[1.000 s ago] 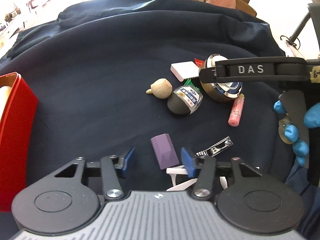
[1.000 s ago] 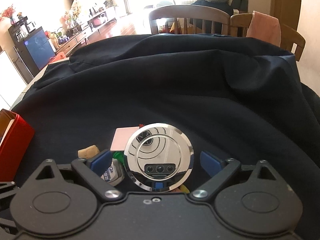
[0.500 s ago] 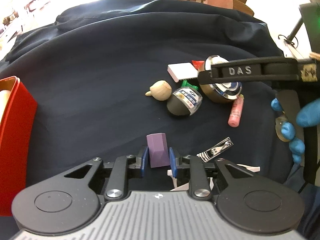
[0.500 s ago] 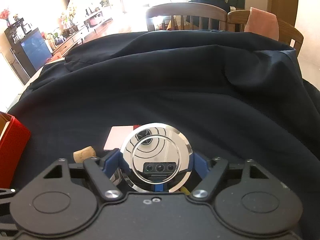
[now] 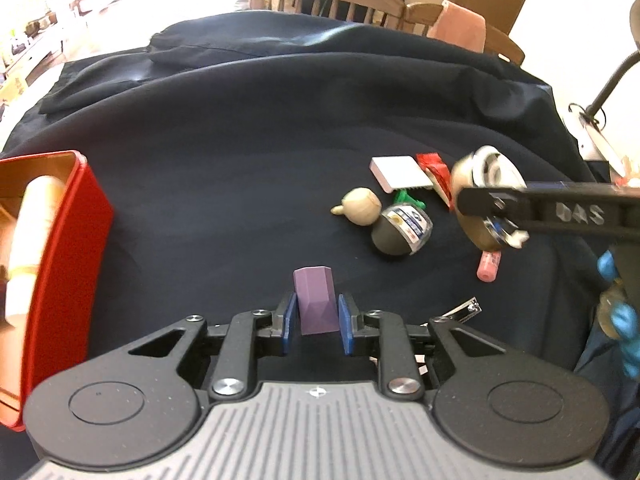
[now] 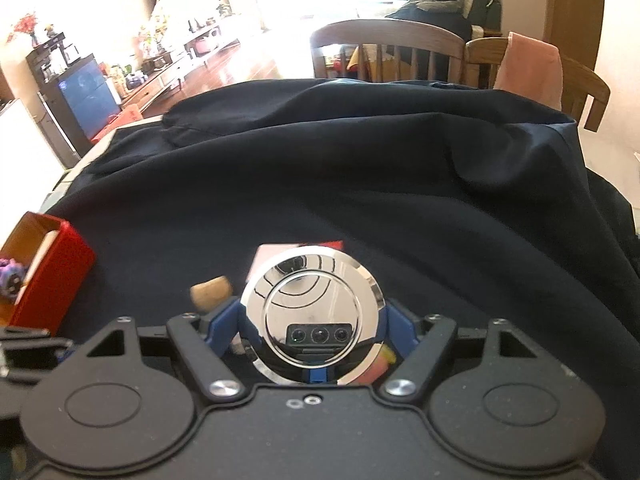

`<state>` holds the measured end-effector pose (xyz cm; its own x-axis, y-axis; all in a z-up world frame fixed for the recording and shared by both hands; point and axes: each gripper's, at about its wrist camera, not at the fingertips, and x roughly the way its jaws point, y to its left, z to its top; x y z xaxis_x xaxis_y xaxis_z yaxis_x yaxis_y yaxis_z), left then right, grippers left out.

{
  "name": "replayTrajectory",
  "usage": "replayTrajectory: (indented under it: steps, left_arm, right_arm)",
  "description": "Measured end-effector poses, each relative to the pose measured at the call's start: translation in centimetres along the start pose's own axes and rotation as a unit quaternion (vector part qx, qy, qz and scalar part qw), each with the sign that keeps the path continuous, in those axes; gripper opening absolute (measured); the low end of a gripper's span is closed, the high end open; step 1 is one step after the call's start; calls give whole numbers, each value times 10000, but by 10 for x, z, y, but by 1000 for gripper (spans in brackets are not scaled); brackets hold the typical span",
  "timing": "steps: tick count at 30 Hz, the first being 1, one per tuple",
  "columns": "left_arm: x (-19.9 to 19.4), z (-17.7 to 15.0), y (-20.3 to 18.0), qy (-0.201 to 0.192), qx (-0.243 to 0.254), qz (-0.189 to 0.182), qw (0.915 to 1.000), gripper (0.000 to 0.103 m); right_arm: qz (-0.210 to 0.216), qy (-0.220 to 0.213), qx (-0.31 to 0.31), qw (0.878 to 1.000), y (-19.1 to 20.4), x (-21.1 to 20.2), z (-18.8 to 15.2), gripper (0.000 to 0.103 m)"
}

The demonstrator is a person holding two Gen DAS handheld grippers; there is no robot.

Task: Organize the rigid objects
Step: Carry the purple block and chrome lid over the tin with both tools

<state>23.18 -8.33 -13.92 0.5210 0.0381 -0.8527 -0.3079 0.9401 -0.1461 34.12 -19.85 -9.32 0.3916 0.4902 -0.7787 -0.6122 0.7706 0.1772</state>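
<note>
Left wrist view: the left gripper [image 5: 316, 322] is pinching the purple block [image 5: 314, 304] between its two blue pads [image 5: 289, 322], with the block standing upright and projecting forward past the fingertips. The red box [image 5: 64, 264] is sitting to the left of the claw, and a cream cylinder [image 5: 34, 240] is lying inside it. Ahead and to the right of the claw, a wooden knob [image 5: 360, 207], a dark rounded container [image 5: 402, 229] with a printed label, a white flat box [image 5: 398, 173] and a pink tube [image 5: 489, 266] are lying close together on the dark cloth [image 5: 248, 152]. A nail clipper [image 5: 460, 312] is lying just right of the right finger. Farther right, the right gripper [image 5: 476, 204] is gripping the chrome disc [image 5: 486, 196], and this part is showing motion blur.

Right wrist view: the right gripper [image 6: 312, 328] is clamping the chrome disc [image 6: 312, 314] by its rim between both blue pads [image 6: 222, 322], with the mirrored face turned toward the camera. The wooden knob [image 6: 210, 288] is lying just ahead-left of the left finger, and the white flat box [image 6: 272, 254] is lying directly behind the disc. The red box [image 6: 52, 276] is sitting far left of the claw, with a small purple figure [image 6: 10, 276] inside it
</note>
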Motion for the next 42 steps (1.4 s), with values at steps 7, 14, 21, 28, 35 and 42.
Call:
replayTrajectory:
  steps: [7, 14, 21, 28, 35, 42]
  left_arm:
    - [-20, -1, 21, -36, -225, 55, 9997, 22]
    - [-44, -5, 36, -140, -245, 77, 9996, 22]
    - [-67, -7, 59, -246, -235, 71, 9994, 22]
    - [-90, -5, 87, -460, -126, -57, 9988, 22]
    - [-107, -1, 128, -532, -125, -157, 9984, 22]
    - [-116, 5, 167, -578, -74, -161, 9982, 22]
  right_arm:
    - [222, 23, -103, 9997, 21, -27, -4, 76]
    - [411, 41, -189, 9990, 48, -46, -5, 76]
    - [484, -32, -371, 9981, 83, -61, -8, 76]
    - [434, -73, -410, 9982, 118, -66, -9, 76]
    - [449, -159, -408, 9980, 161, -66, -9, 76]
    - [500, -207, -432, 9976, 204, -56, -3, 76]
